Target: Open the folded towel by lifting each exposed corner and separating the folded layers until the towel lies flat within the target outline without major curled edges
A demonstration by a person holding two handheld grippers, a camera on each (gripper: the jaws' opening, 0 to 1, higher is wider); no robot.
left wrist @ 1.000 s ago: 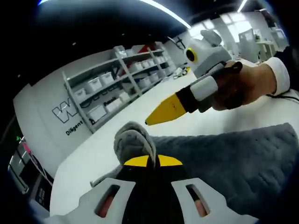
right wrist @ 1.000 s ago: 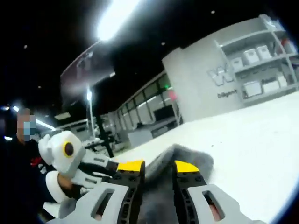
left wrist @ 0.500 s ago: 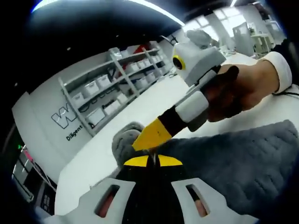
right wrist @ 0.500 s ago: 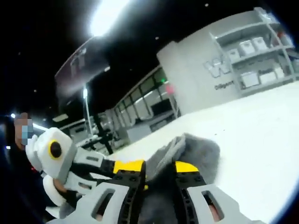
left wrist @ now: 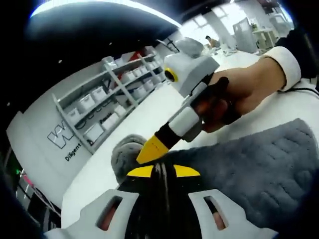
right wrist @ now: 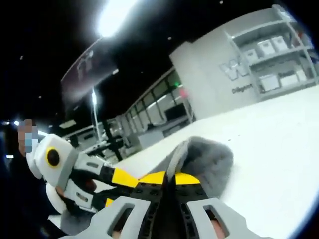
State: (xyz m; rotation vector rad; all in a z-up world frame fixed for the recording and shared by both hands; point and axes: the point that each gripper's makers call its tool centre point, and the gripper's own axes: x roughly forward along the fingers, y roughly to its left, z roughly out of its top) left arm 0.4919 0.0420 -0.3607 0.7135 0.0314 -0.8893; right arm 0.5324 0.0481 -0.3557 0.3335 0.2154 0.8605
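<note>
A grey fluffy towel [left wrist: 249,169] lies on the white table [left wrist: 149,114], with one bunched corner [left wrist: 124,149] raised. My left gripper [left wrist: 163,172] is shut on the towel's edge just below that corner. The right gripper [left wrist: 147,152], held by a hand [left wrist: 239,94], comes in from the right, its yellow tips at the same corner. In the right gripper view, my right gripper [right wrist: 169,178] has its jaws closed on a fold of the towel [right wrist: 209,159], which rises beyond the tips. The left gripper [right wrist: 122,178] reaches in from the left, right beside it.
Grey shelves [left wrist: 109,94] with white bins stand behind the table against a wall with lettering, and they appear again as shelves [right wrist: 274,59] at the upper right. Bare white table [right wrist: 269,139] stretches to the right of the towel. A person stands at the far left.
The right gripper has moved down to the raised corner and closed: its jaws stood apart around the towel before and now pinch it. The left gripper stays shut on the towel.
</note>
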